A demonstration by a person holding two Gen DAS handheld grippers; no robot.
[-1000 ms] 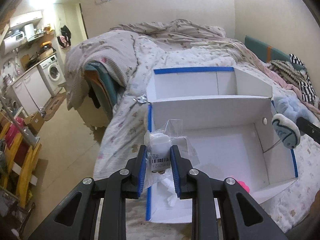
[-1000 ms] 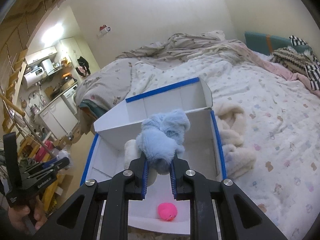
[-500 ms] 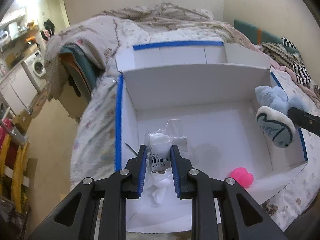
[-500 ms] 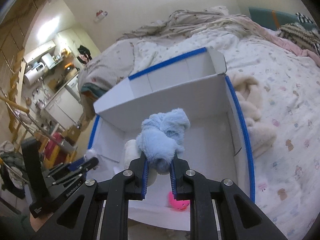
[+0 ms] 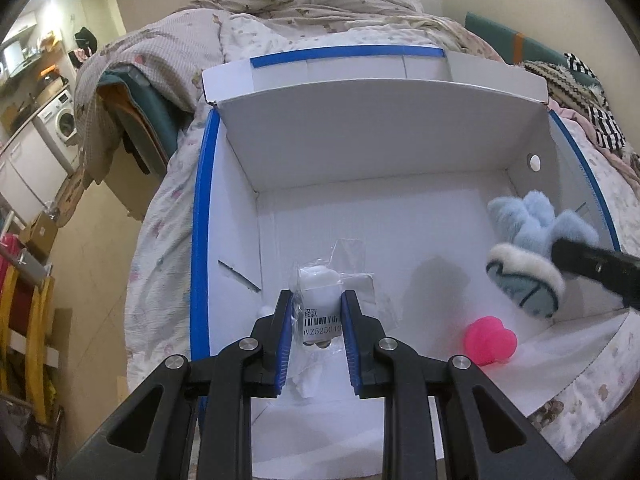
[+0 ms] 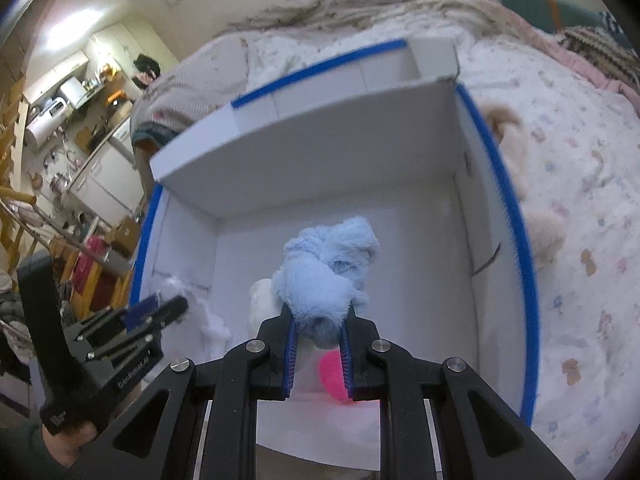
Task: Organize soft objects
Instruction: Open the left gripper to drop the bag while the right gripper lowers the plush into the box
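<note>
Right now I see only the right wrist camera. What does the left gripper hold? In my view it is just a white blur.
Observer: The left gripper is shut on a clear bag with a white soft thing inside and a barcode label.
Operator: My fingers cover half of the pink toy. Where does it lie?
Observer: The pink toy lies on the floor of the white box, near the front right.
Operator: And the underside of my blue plush?
Observer: The blue plush in the right gripper has a flat sole with a white fuzzy rim and dark lines.
</note>
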